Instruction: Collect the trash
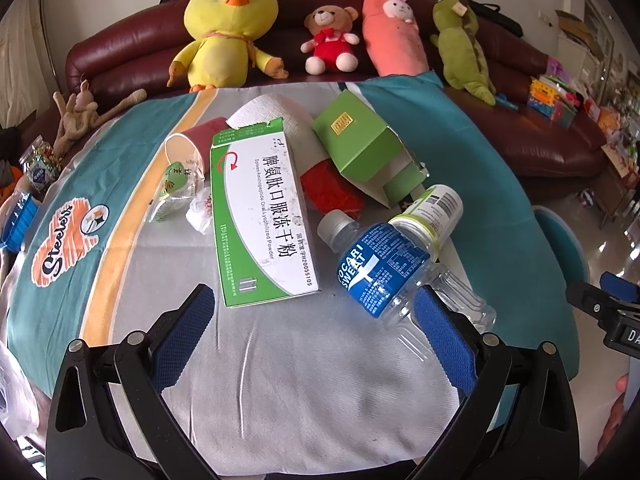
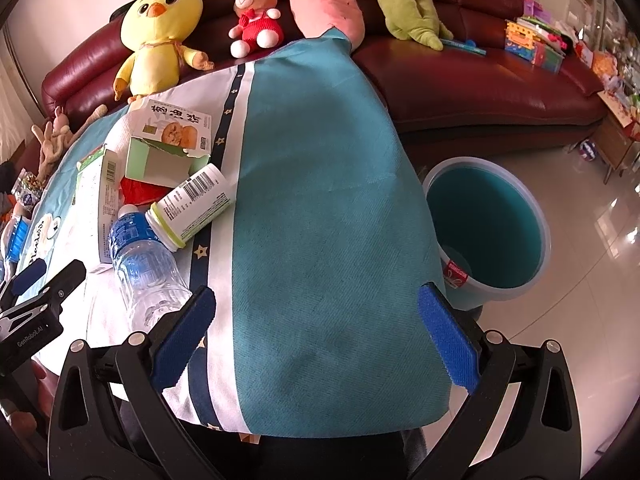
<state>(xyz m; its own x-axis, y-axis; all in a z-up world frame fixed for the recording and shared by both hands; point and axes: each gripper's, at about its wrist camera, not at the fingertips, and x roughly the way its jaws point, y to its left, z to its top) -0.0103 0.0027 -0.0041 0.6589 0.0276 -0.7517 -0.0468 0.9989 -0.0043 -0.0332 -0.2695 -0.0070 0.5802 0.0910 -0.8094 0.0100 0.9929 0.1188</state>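
While both tongs gape, left tongs [image 1: 314, 312] face medicine box [image 1: 262, 216] and plastic bottle [image 1: 384, 276] on surface [image 1: 288, 380]; white bottle [image 1: 434, 210], green carton [image 1: 366, 148] crowd behind. Right tongs [image 2: 316, 316] released; teal bin [image 2: 488, 232] on floor.

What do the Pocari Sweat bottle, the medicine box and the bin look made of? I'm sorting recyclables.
Pocari Sweat bottle: clear plastic, glossy; ribbed see-through walls, blue printed film label.
Medicine box: thin coated cardboard, it seems; smooth printed face, torn flap edge.
Bin: probably moulded plastic; smooth teal inside, pale rim, slight sheen.
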